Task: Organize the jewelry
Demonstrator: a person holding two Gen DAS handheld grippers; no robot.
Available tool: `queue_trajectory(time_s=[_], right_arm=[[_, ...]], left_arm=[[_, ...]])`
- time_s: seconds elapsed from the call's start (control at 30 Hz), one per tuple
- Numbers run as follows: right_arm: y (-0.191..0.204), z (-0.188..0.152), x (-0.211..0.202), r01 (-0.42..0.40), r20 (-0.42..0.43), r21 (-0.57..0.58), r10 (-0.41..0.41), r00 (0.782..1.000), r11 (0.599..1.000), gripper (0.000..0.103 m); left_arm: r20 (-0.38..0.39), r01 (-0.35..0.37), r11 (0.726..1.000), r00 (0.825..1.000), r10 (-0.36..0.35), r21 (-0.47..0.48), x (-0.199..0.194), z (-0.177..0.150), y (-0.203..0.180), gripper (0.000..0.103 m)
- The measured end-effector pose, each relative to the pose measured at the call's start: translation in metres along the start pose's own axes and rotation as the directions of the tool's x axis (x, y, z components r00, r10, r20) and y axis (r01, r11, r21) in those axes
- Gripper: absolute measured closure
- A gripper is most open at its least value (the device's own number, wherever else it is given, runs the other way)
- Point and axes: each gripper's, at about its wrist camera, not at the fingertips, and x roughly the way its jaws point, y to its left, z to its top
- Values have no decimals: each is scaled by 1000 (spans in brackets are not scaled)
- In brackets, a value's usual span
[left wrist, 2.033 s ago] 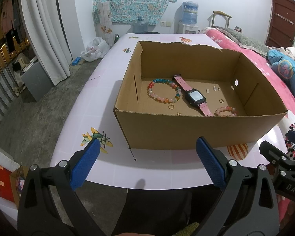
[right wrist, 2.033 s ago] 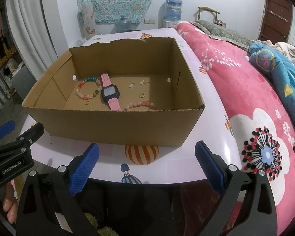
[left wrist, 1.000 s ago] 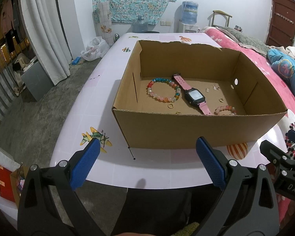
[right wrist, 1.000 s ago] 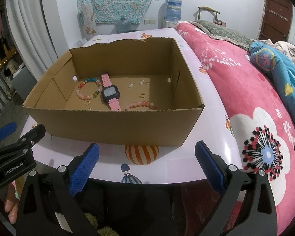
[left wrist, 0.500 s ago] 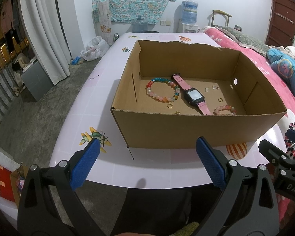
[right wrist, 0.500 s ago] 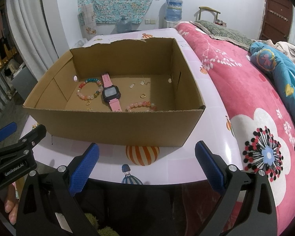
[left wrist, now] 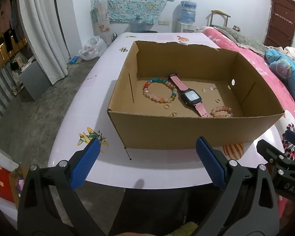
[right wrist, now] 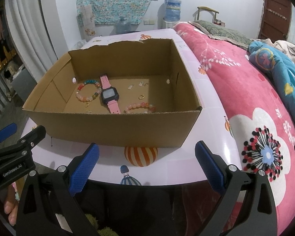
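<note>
An open cardboard box [left wrist: 186,129] [right wrist: 112,126] sits on the white table. Inside lie a multicoloured bead bracelet [left wrist: 160,92] [right wrist: 88,91], a pink-strapped watch [left wrist: 190,97] [right wrist: 109,95], a smaller pink bead bracelet [left wrist: 222,112] [right wrist: 140,107], gold rings [left wrist: 166,106] [right wrist: 141,97] and small earrings [left wrist: 208,88]. My left gripper [left wrist: 147,163] is open and empty in front of the box's near wall. My right gripper [right wrist: 146,164] is open and empty, also in front of the box, at the table's near edge.
The table [left wrist: 84,118] carries printed stickers, including a striped balloon [right wrist: 141,156]. A pink floral bed cover [right wrist: 255,106] lies right of the table. Curtains, a water dispenser [left wrist: 187,17] and a chair stand at the back. Bare floor lies to the left.
Both grippers stay open and nearly still. The views have shifted only slightly relative to the box.
</note>
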Motion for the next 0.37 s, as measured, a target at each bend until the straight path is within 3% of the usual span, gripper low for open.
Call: queue_trajectory(time_s=[0.37], right_arm=[[-2,0,-1,0,-3,6,0,1000,1000,8]], left_arm=[[-14,0,1000,1000,0,-8,0,1,-1,9]])
